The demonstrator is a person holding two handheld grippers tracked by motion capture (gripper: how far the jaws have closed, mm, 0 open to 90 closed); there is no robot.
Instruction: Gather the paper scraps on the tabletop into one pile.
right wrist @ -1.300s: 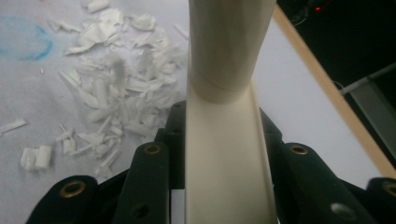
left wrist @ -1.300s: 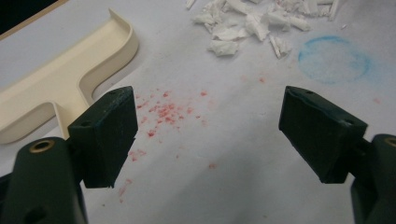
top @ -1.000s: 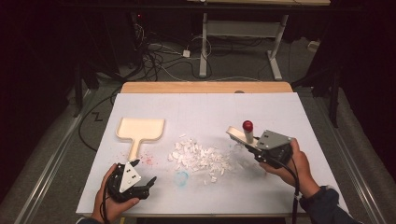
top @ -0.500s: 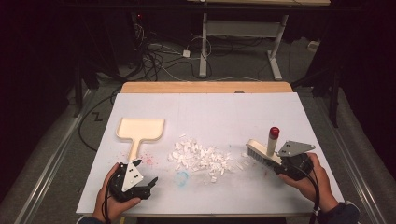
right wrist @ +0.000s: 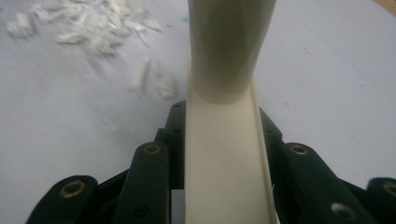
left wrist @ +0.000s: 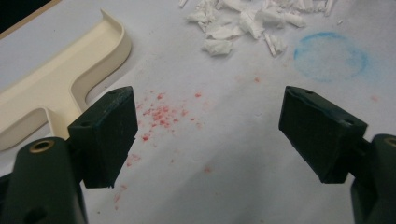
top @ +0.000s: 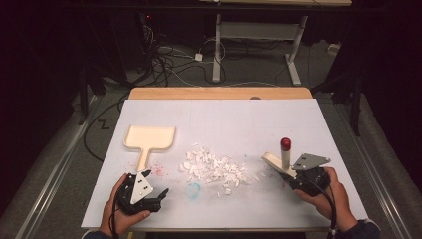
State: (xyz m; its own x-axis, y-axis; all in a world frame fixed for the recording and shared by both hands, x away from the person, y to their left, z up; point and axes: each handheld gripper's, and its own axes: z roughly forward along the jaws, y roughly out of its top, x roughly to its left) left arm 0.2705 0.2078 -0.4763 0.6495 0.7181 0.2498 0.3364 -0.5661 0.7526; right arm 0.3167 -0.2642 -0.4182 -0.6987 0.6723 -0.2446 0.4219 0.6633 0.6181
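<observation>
High view: right gripper point(top: 288, 175) at lower right squeezes the cream brush point(top: 274, 163), red knob up | left gripper point(top: 158, 197) at lower left is open, holds nothing | paper bits point(top: 214, 169) in the middle look light and easy to scatter | dustpan point(top: 149, 139) looks stiff, grab its handle | no writing to read

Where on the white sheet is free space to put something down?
Free: the far strip of the white sheet beyond the dustpan, and its right part behind the brush. Crowded: the middle, with the paper scraps lying between both grippers.
</observation>
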